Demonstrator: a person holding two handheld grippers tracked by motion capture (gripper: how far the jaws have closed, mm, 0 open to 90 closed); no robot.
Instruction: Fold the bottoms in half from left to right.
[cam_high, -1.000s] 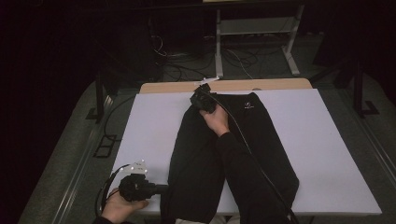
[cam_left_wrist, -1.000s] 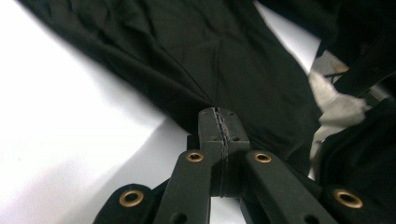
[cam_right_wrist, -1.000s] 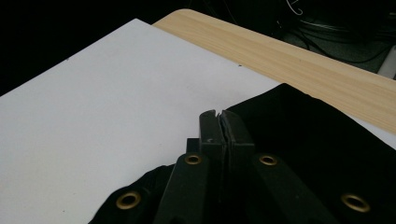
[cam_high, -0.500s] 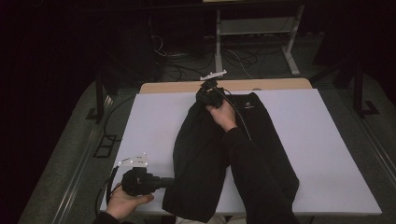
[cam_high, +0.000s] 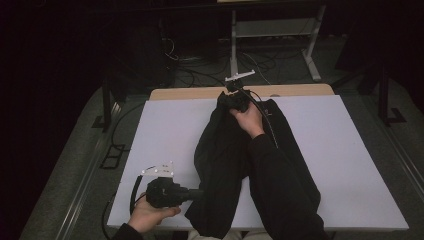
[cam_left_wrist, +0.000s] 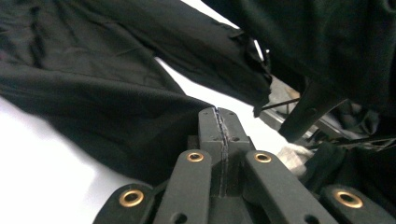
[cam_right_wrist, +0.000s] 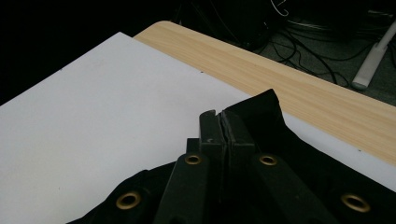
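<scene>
A black garment lies lengthwise on the white table. At the near left, my left gripper is shut on the garment's near edge; in the left gripper view its jaws meet with black cloth bunched just beyond them. My right gripper is shut on the far end of the garment, near the table's wooden back strip. Its closed jaws pinch a raised corner of the cloth. A black sleeve covers the garment's right half.
White tabletop lies bare to the left and right of the garment. Behind the table stand a metal frame and loose cables on the dark floor. The wooden strip borders the far edge.
Both grippers have moved to the right and a little up with the cloth. The garment's left edge has lifted and bunched toward the middle.
</scene>
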